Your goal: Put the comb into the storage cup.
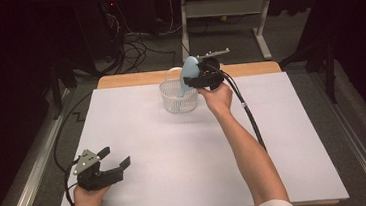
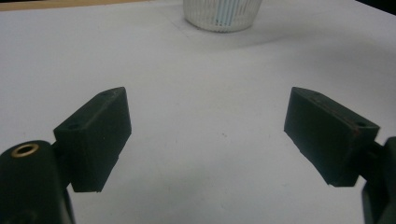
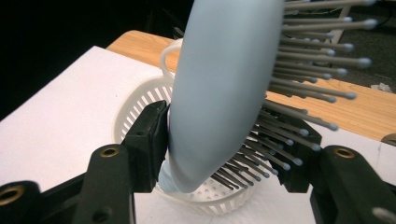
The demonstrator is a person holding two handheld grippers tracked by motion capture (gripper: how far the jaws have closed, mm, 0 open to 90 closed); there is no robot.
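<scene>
The blue hairbrush (image 1: 188,75) is pinched by the right gripper (image 1: 195,80) above the basket (image 1: 178,99) at twelve o'clock, unreleased; the left gripper (image 1: 113,159) is spread.

My table (image 1: 297,173) has a white top with a wooden edge (image 1: 248,69) at the far side. Beyond it I see a dim grey floor (image 1: 226,41), tangled black cables (image 1: 136,47) and a white desk frame (image 1: 223,6).
</scene>
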